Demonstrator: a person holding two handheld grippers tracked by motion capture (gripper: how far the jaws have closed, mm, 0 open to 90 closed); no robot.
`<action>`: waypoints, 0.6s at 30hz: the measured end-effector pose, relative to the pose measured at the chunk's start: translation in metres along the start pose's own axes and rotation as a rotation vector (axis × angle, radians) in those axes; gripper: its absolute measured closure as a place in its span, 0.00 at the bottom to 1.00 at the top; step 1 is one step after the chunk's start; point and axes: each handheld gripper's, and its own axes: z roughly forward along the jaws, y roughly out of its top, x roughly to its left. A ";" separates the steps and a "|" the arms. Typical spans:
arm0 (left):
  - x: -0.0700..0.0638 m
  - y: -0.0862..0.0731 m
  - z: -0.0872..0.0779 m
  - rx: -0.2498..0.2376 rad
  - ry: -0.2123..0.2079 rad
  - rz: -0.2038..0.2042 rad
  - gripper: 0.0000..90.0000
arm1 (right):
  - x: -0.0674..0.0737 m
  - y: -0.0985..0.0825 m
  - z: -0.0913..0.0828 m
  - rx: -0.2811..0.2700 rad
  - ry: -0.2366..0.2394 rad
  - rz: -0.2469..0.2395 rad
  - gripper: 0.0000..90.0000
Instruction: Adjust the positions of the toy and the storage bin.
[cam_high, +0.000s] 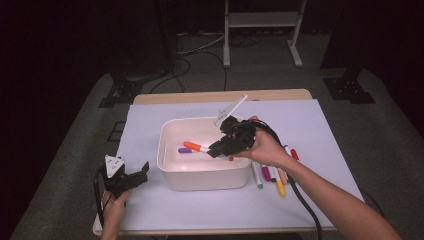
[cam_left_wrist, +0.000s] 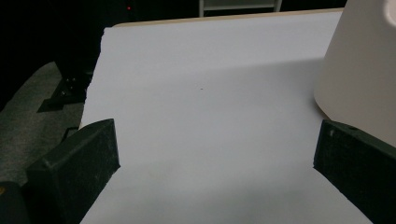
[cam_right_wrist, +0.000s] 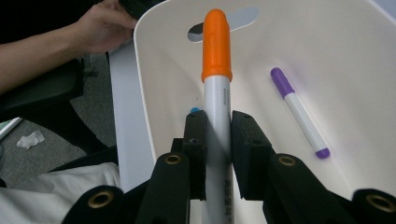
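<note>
Right gripper (cam_right_wrist: 218, 140) clamps its black padded jaws on the orange-capped marker (cam_right_wrist: 216, 88), gripped mid-barrel so the smooth white tube points into the white tub (cam_high: 170, 170), likely for dropping. A purple-capped marker (cam_right_wrist: 301, 114) lies on the glossy floor inside. Loose markers (cam_high: 272, 175) wait on the pale surface (cam_high: 300, 125). Left gripper (cam_high: 131, 179) rests wide open, empty.

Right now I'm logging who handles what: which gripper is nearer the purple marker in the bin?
Right. The right gripper hangs over the bin, just beside the purple marker; the left gripper sits outside the bin's left wall.
</note>
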 end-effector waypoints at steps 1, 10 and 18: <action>0.000 0.000 0.000 -0.001 0.000 -0.001 0.00 | 0.000 0.001 0.004 0.008 0.001 -0.005 0.84; 0.000 0.000 0.000 -0.001 -0.001 -0.001 0.00 | -0.002 0.007 0.039 0.071 0.036 -0.051 0.84; 0.000 0.000 0.000 0.001 -0.001 -0.001 0.00 | -0.004 0.012 0.057 0.115 0.057 -0.073 0.84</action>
